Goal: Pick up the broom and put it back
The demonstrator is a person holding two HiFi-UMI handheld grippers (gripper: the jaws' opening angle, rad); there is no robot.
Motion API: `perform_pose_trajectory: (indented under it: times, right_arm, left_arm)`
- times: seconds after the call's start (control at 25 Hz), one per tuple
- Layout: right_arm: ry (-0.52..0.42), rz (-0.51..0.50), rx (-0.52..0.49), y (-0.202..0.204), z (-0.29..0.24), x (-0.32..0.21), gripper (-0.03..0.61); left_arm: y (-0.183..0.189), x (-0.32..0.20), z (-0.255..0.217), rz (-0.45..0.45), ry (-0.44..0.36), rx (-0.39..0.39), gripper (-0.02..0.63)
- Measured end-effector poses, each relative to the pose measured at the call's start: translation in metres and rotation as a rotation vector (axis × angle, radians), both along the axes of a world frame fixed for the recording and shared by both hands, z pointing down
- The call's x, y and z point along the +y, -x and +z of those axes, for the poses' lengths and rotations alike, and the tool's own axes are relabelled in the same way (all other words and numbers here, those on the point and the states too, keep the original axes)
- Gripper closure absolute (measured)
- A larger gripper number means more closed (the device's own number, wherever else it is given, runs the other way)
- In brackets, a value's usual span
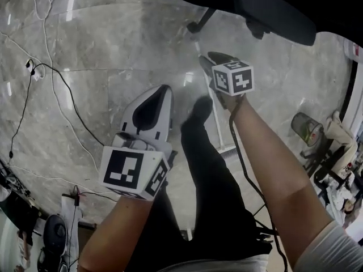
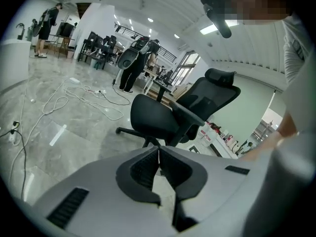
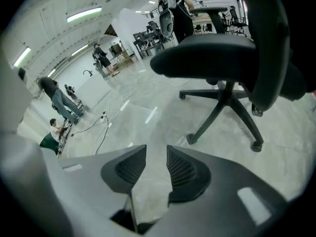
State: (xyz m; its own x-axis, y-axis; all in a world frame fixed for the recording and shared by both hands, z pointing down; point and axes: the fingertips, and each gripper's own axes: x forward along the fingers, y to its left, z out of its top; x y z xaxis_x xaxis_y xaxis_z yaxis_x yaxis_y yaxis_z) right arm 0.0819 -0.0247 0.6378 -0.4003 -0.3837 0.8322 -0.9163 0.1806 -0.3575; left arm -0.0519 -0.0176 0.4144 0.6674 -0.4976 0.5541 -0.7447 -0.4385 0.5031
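Note:
In the head view a thin pale pole [image 1: 214, 117], possibly the broom's handle, runs from under my right gripper [image 1: 205, 60] down past the person's black shoe [image 1: 199, 107]; I cannot make out a broom head. In the right gripper view, my right gripper [image 3: 156, 154] is open, with only floor showing between its jaws. My left gripper [image 1: 164, 90] is to the left, over bare marble. In the left gripper view, the left gripper [image 2: 159, 149] is shut, tips touching, with nothing in it. No broom shows in either gripper view.
A black office chair [image 1: 249, 4] [image 2: 173, 117] [image 3: 222, 53] stands just ahead on its wheeled base. Cables [image 1: 57, 95] [image 2: 84, 93] trail over the grey marble floor at left. A bin [image 1: 306, 129] and clutter sit at right. People [image 2: 136, 63] [image 3: 59, 102] stand far off.

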Motion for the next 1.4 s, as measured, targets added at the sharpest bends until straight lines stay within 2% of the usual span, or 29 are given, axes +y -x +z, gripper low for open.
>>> perform_pose_trajectory:
  times: [0.16, 0.28, 0.48, 0.8, 0.96, 1.04, 1.08, 1.24, 1.32, 1.4]
  right_arm:
    - [0.09, -0.079, 0.066, 0.001, 0.084, 0.018, 0.471]
    - [0.128, -0.13, 0.094, -0.005, 0.141, 0.014, 0.469]
    - [0.179, -0.11, 0.134, -0.024, 0.227, 0.015, 0.469]
    - [0.262, -0.094, 0.214, -0.06, 0.338, 0.021, 0.469]
    - [0.266, -0.057, 0.272, -0.079, 0.363, 0.017, 0.462]
    - [0.244, -0.052, 0.299, -0.086, 0.365, 0.016, 0.529]
    - [0.236, -0.054, 0.305, -0.087, 0.365, 0.016, 0.535]
    - [0.232, -0.061, 0.317, -0.083, 0.363, 0.015, 0.497]
    - [0.227, -0.058, 0.34, -0.084, 0.362, 0.011, 0.453]
    - [0.227, -0.067, 0.358, -0.087, 0.366, 0.004, 0.443]
  left_arm:
    - [0.005, 0.009, 0.057, 0.038, 0.06, 0.019, 0.604]
    - [0.014, 0.004, 0.1, 0.05, 0.068, 0.003, 0.604]
    - [0.02, 0.018, 0.168, 0.079, 0.133, -0.005, 0.604]
    - [0.019, 0.017, 0.258, 0.105, 0.166, -0.031, 0.604]
    - [0.007, 0.009, 0.302, 0.109, 0.169, -0.046, 0.603]
    - [-0.005, 0.006, 0.319, 0.139, 0.157, -0.045, 0.603]
    - [-0.012, 0.003, 0.327, 0.141, 0.146, -0.039, 0.603]
    - [-0.028, -0.008, 0.354, 0.138, 0.14, -0.027, 0.603]
    - [-0.032, -0.012, 0.365, 0.135, 0.146, -0.027, 0.604]
    - [-0.035, -0.015, 0.373, 0.136, 0.147, -0.032, 0.603]
